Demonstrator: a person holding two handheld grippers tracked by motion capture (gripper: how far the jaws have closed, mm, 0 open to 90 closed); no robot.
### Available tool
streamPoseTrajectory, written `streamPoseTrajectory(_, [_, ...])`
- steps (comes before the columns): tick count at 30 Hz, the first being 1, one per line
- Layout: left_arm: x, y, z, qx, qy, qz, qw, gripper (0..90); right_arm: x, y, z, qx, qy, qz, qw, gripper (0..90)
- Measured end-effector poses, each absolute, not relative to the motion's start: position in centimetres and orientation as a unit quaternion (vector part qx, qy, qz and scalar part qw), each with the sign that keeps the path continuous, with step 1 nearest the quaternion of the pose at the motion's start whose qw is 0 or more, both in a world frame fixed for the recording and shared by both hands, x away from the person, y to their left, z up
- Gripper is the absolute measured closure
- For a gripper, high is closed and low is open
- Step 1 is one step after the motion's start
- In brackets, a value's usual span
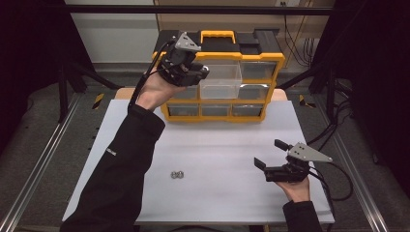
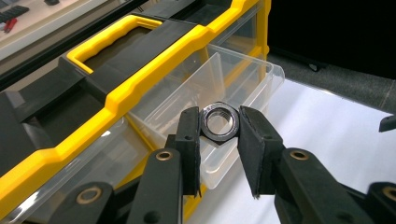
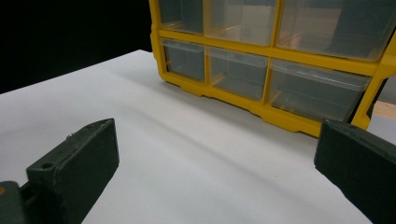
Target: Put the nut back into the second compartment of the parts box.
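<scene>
My left gripper (image 2: 219,125) is shut on a steel hex nut (image 2: 219,122), held just above a clear drawer (image 2: 243,88) that is pulled out of the yellow and black organizer (image 1: 220,77). From the high view the left gripper (image 1: 199,72) hovers at the left edge of that open drawer (image 1: 221,79). Two more nuts (image 1: 178,174) lie together on the white table (image 1: 217,145). My right gripper (image 1: 270,154) rests low at the right of the table, open, with nothing between its fingers (image 3: 77,163).
The organizer stands at the table's far edge, with several shut clear drawers (image 3: 238,70) in rows. Metal rails (image 1: 43,159) run along both sides of the table. Cables (image 1: 333,130) trail at the right.
</scene>
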State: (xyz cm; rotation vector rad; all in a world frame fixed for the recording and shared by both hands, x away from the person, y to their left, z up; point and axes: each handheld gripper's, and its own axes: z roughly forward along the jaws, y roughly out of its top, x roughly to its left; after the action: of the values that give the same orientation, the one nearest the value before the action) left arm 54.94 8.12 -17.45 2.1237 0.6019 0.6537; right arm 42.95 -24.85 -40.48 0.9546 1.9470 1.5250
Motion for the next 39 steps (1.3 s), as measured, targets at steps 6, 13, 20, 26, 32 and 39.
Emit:
streamPoseTrajectory(6, [55.8, 7.4, -17.8, 0.839, 0.247, 0.258, 0.412, 69.2, 43.0, -24.8, -40.5, 0.348, 0.713, 0.558, 0.242, 0.4])
streamPoseTrajectory(13, [56.8, 6.6, -18.1, 0.84, 0.247, 0.258, 0.409, 69.2, 42.9, -24.8, -40.5, 0.347, 0.715, 0.557, 0.241, 0.4])
streamPoseTrajectory(20, [57.7, 6.0, -18.9, 0.842, 0.252, 0.256, 0.402, 69.2, 43.0, -24.8, -40.5, 0.348, 0.715, 0.557, 0.24, 0.4])
streamPoseTrajectory(26, [58.4, 5.8, -19.5, 0.843, 0.259, 0.252, 0.398, 69.2, 43.0, -24.8, -40.5, 0.348, 0.715, 0.557, 0.238, 0.4])
streamPoseTrajectory(32, [59.0, 5.7, -20.3, 0.844, 0.268, 0.248, 0.393, 69.2, 43.0, -24.8, -40.6, 0.346, 0.715, 0.557, 0.24, 0.4])
streamPoseTrajectory(39, [59.7, 5.6, -20.8, 0.845, 0.277, 0.244, 0.388, 69.1, 43.0, -24.7, -40.6, 0.347, 0.716, 0.556, 0.24, 0.4])
